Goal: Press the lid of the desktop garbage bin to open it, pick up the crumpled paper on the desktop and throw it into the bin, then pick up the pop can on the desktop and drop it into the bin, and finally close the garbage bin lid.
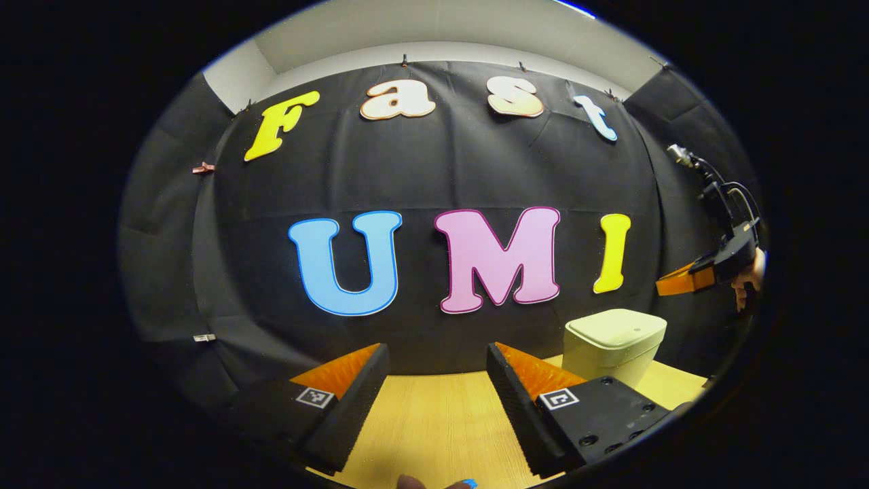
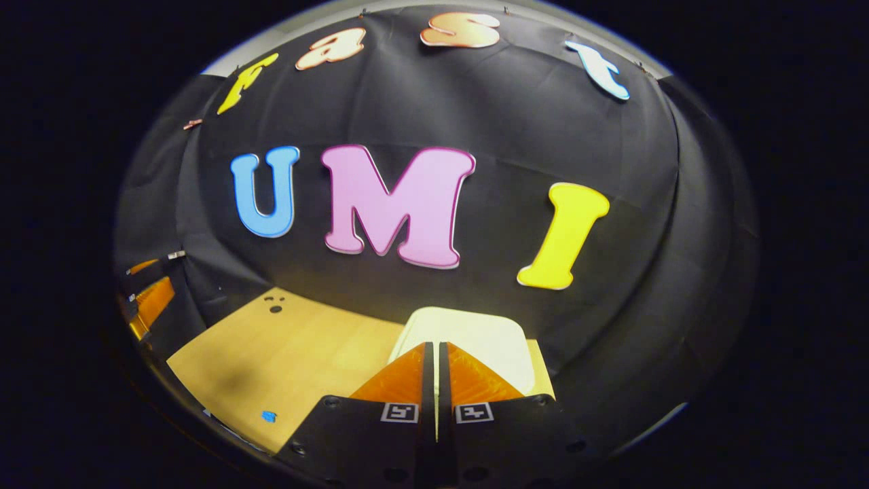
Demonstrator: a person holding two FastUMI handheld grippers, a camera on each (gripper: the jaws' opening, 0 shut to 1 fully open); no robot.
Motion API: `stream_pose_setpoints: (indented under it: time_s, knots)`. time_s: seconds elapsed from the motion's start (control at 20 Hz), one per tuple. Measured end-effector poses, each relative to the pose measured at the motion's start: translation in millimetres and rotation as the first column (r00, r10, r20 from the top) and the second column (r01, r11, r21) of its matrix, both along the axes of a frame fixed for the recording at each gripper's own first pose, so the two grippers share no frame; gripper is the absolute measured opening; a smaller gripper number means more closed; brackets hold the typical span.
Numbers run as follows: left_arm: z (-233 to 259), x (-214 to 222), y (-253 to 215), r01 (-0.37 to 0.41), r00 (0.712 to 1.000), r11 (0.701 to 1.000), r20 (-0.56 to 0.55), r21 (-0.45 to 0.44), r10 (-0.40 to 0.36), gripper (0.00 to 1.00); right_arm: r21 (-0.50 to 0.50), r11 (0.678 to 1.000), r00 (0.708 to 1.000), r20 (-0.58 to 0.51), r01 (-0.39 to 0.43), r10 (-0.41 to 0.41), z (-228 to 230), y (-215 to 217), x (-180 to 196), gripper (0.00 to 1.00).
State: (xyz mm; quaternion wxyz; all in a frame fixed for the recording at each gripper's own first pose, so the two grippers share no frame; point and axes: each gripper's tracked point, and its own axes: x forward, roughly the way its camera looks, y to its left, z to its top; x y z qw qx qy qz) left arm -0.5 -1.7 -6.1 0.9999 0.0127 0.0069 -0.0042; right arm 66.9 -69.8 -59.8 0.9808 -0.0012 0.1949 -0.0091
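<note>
One garbage bin point(image 1: 614, 343), pale cream with rounded corners and its lid lying flat and shut, is sitting at the lower right of the left gripper view on the wooden desktop point(image 1: 441, 421). In the right gripper view the bin point(image 2: 475, 336) is showing at the lower centre, just beyond my fingertips. I am holding my left gripper point(image 1: 438, 370) spread wide with nothing between its fingers, and my right gripper point(image 2: 434, 353) with its jaws nearly together, gripping nothing.

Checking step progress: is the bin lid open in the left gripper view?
No, the lid lies flat and closed on the bin, with the right gripper off to its side.
</note>
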Motion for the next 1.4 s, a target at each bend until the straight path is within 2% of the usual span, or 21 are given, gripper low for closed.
stream_pose_setpoints:
  time_s: [0.2,0.6,1.05,1.4]
  knots:
    - [1,-3,0,-0.001,1.0,1.0,0.003,0.001,0.001,0.94,0.082,0.996,0.99,-0.14,0.025,-0.013,-34,-12,17,0.05]
    - [0,-8,2,-0.012,1.0,1.0,-0.002,-0.009,0.012,0.94,0.094,0.994,0.963,-0.268,0.05,-0.023,-78,-31,42,0.05]
    - [-1,-11,2,-0.022,1.0,1.0,-0.008,-0.009,0.022,0.94,0.101,0.994,0.945,-0.327,0.047,-0.012,-101,-35,49,0.05]
    - [-4,-9,2,-0.031,0.999,0.999,-0.015,-0.015,0.031,0.94,0.189,0.981,0.945,-0.327,0.042,0.023,-103,-36,50,0.06]
